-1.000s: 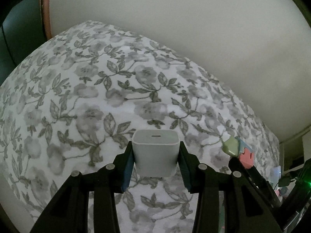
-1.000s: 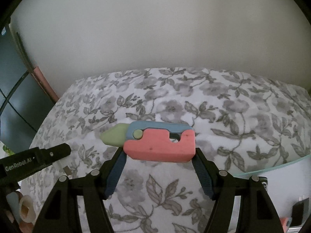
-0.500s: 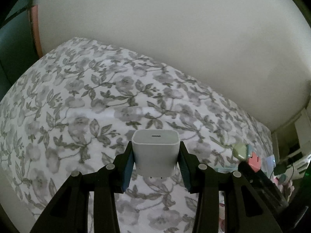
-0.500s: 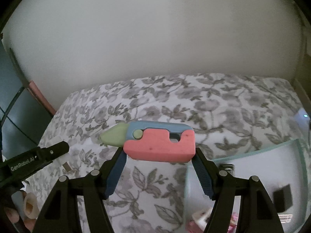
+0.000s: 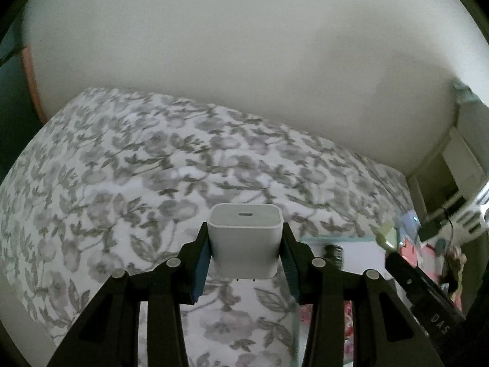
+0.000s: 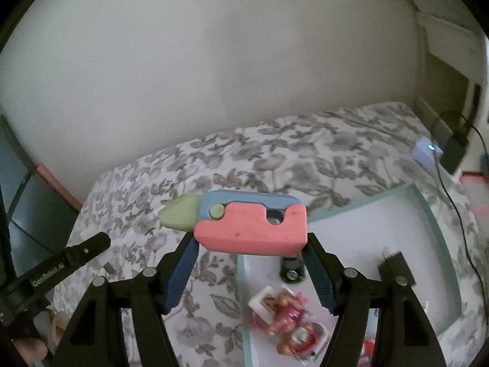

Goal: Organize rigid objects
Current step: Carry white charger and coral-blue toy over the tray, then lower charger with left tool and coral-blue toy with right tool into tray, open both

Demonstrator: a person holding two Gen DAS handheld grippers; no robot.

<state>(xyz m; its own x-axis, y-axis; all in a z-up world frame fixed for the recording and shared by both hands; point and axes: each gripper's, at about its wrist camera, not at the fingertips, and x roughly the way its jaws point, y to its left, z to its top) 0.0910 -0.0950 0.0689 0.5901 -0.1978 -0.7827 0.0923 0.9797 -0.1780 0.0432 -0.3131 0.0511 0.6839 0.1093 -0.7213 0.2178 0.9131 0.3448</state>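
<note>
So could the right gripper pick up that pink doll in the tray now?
Probably not: the right gripper is shut on the pink and blue toy. Nothing covers the doll in the tray.

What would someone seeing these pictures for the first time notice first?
Probably the bright pink, blue and green toy knife, clamped crosswise in the right gripper above a floral bedspread. Next, the white charger cube gripped squarely in the left gripper, port facing up. Below the knife sits a shallow white tray with a teal rim, already holding a pink doll toy and small dark items.
</note>
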